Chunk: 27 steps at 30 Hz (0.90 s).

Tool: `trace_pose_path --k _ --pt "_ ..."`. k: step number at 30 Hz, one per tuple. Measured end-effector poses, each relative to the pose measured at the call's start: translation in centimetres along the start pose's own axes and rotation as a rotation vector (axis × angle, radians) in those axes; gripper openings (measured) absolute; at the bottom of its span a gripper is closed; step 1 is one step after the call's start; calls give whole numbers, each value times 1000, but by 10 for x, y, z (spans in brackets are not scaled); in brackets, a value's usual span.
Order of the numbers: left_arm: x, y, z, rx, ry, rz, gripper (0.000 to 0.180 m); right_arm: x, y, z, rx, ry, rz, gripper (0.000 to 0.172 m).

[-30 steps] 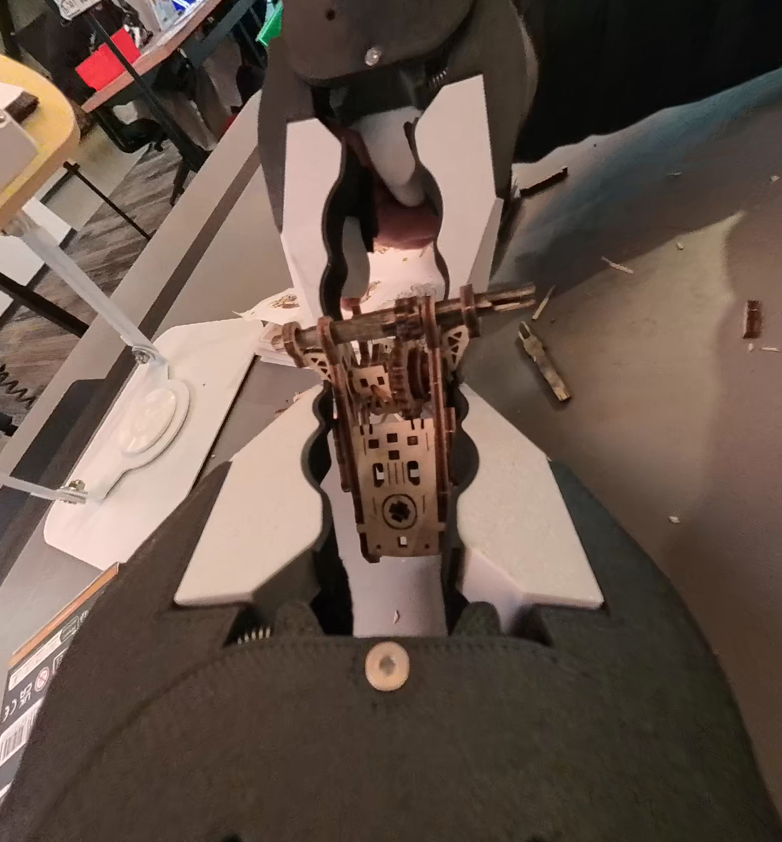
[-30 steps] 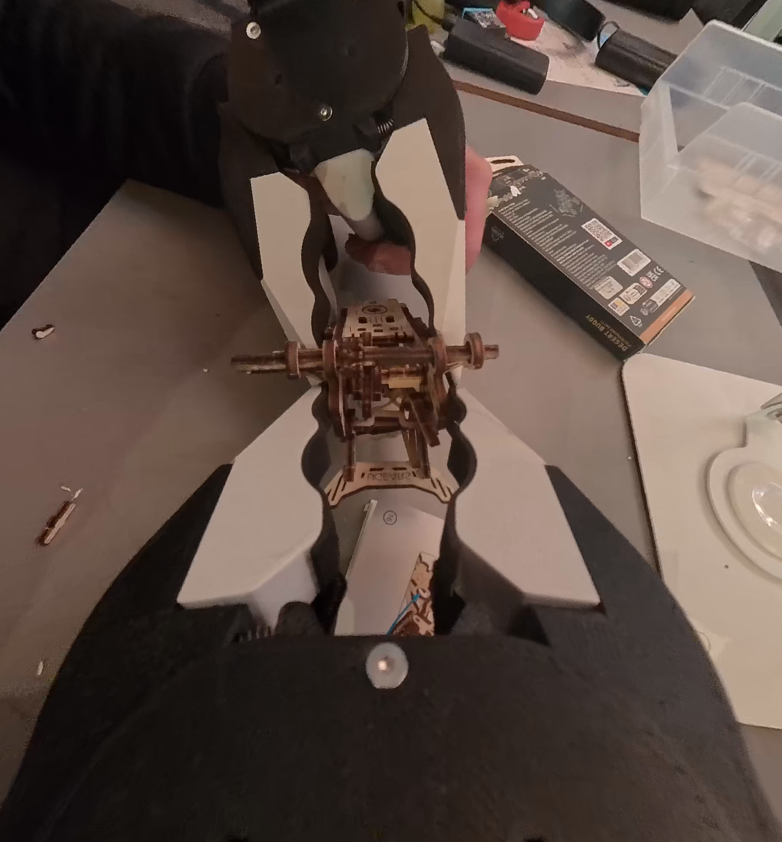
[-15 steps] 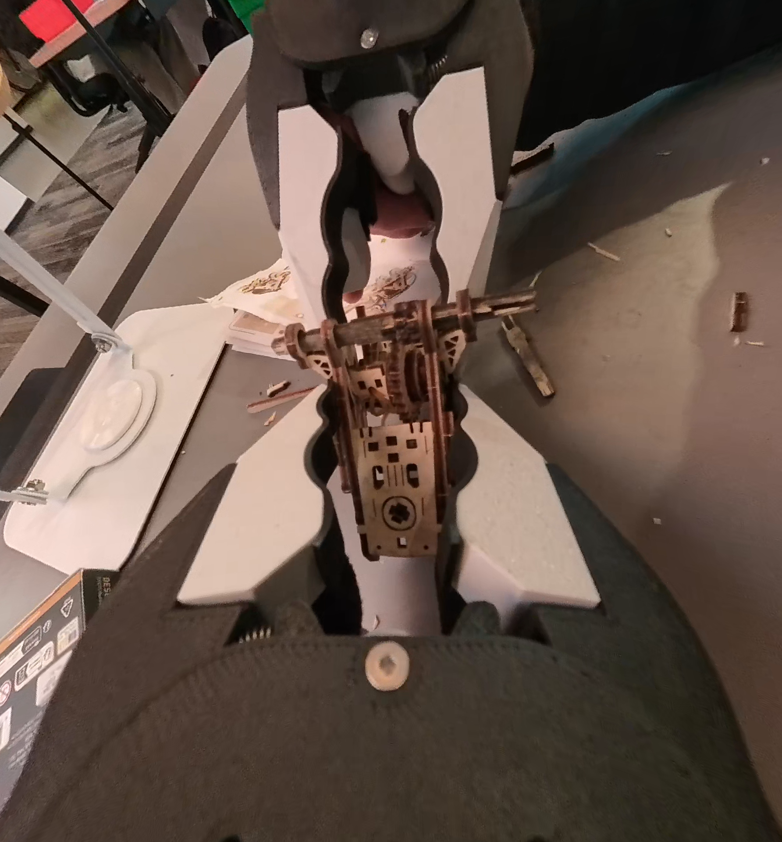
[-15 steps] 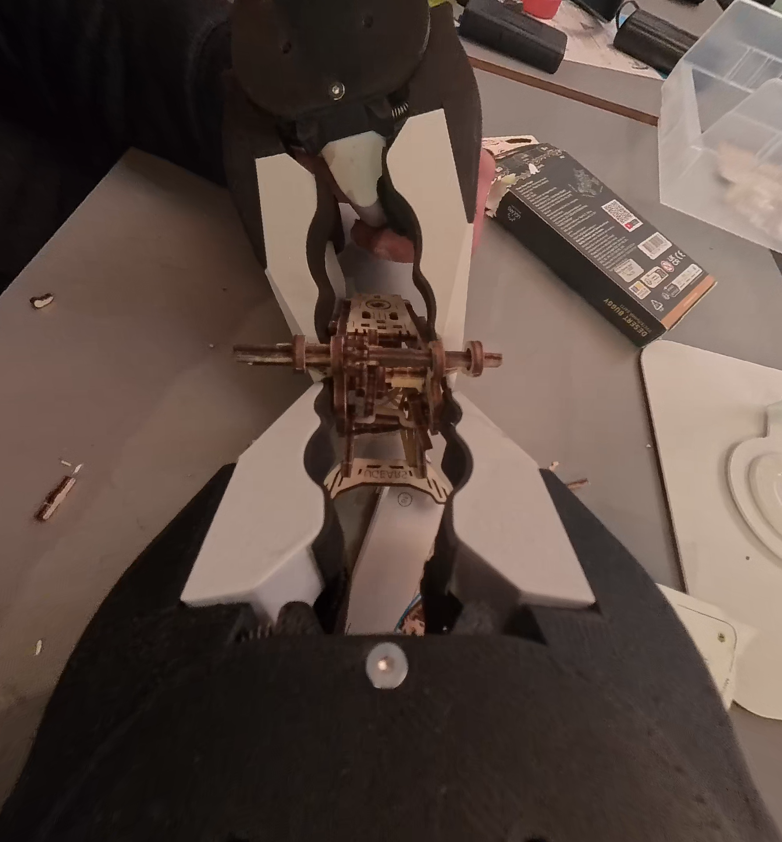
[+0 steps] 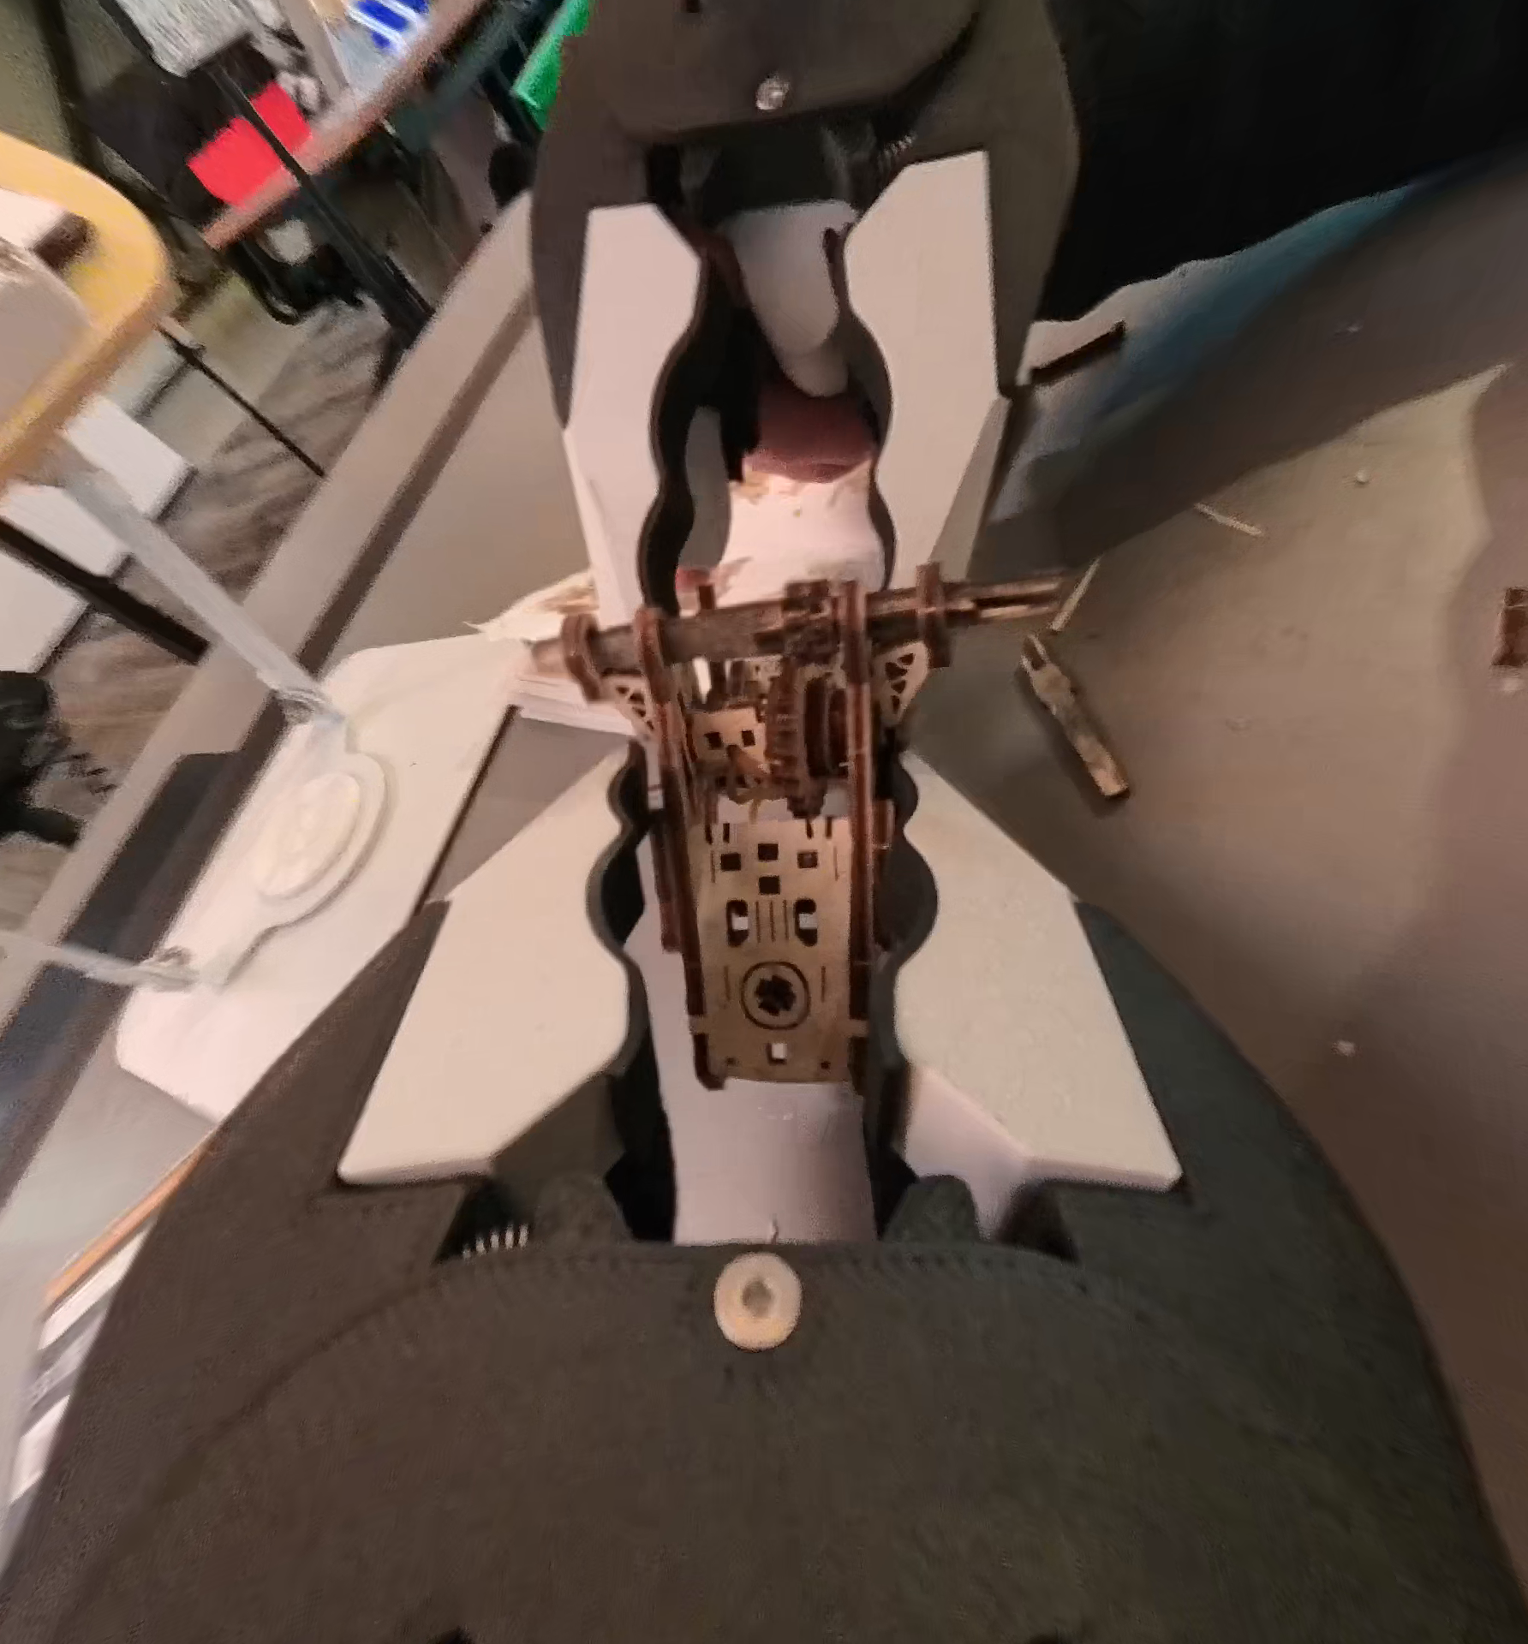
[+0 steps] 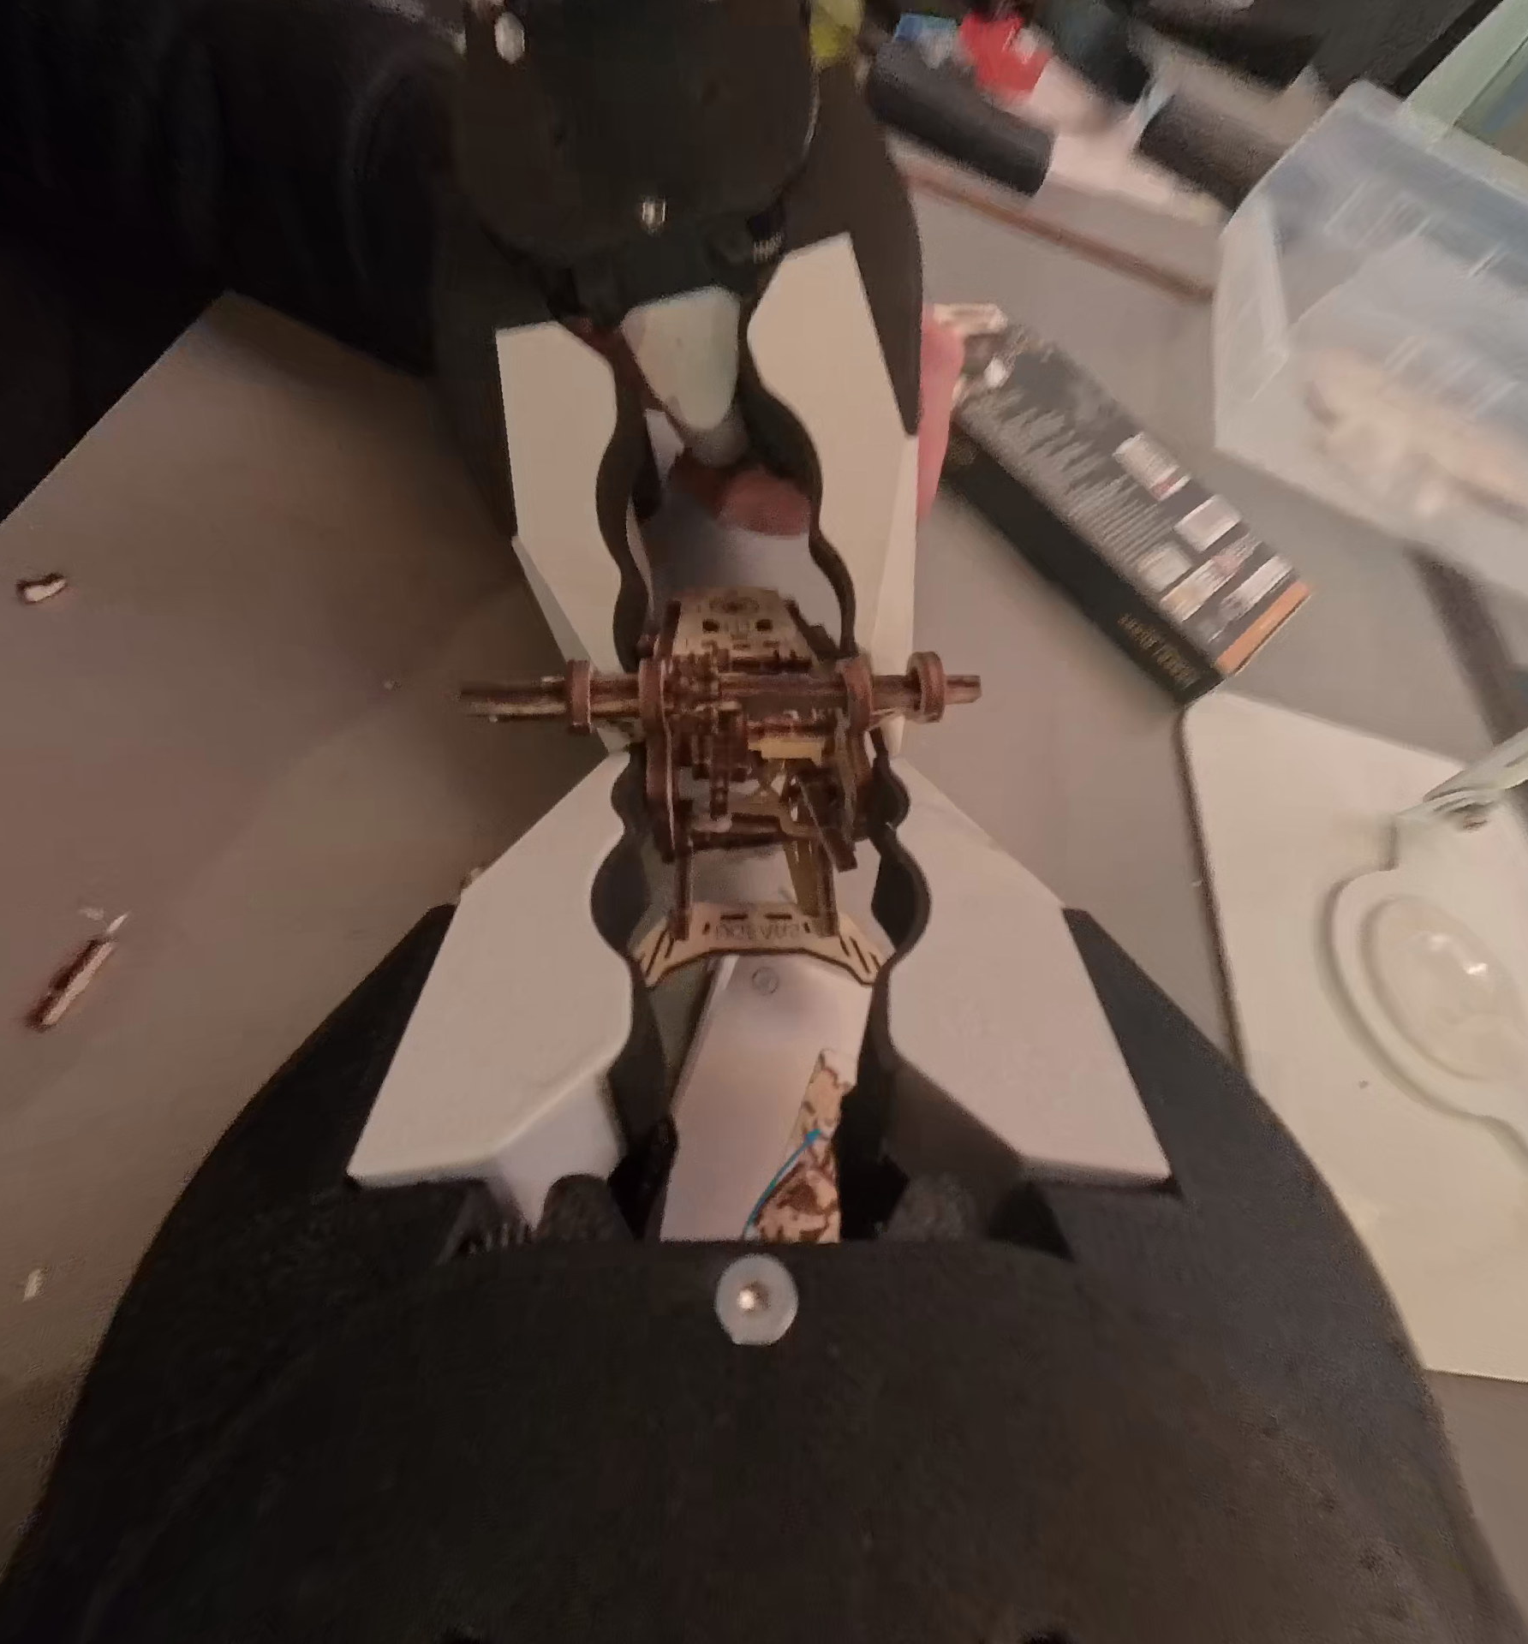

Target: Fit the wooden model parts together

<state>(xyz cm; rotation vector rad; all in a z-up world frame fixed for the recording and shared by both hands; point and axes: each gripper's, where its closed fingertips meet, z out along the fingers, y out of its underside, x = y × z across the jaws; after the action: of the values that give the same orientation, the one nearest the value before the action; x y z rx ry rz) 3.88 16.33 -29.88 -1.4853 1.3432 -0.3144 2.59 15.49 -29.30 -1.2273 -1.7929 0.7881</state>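
Note:
A partly built wooden model (image 5: 769,934), with gears, side plates and a cross axle (image 5: 814,618), hangs above the grey table between my two grippers, which face each other. My left gripper (image 5: 769,774) is shut on the model's flat pierced-plate end, with both dark wavy pads against its side plates. My right gripper (image 6: 756,783) is shut on the gear end of the same model (image 6: 734,712), just behind the axle. Each gripper also shows at the top of the other's view: the right one (image 5: 769,569) and the left one (image 6: 738,640).
Loose wooden pieces (image 5: 1072,721) (image 5: 1512,623) (image 6: 75,979) lie on the grey table (image 5: 1277,890). A white base plate with a clear lens (image 6: 1410,979) is to one side. A black box (image 6: 1134,525) and a clear plastic container (image 6: 1401,294) lie beyond. A printed sheet (image 6: 769,1067) lies below the model. My two grippers' fingertips are within a few centimetres of each other.
Both grippers drifted a little over the table together with the model, so the background shifted. The model stays in both grasps in the same pose.

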Motion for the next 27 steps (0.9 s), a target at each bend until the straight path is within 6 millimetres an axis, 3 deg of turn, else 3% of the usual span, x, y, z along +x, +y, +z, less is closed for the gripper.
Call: trace_pose_path --k 5,8,13,16,20,27 --pt "-5 10 -5 -39 -43 -18 60 1 -5 3 -26 103 -143 48" --pt "-8 25 -11 -104 -64 3 57 4 -10 -2 -22 150 -183 48" --pt "-5 19 -12 -80 -60 49 48 0 -19 -3 -32 168 -249 48" --pt "-10 17 -14 -69 -103 86 48 5 -15 -1 -73 197 -251 52" --pt "-16 0 -19 -43 -200 208 48 7 -15 -4 -96 202 -258 58" --pt "-11 -14 -19 -20 -213 256 47 3 -20 -11 -130 203 -312 52"
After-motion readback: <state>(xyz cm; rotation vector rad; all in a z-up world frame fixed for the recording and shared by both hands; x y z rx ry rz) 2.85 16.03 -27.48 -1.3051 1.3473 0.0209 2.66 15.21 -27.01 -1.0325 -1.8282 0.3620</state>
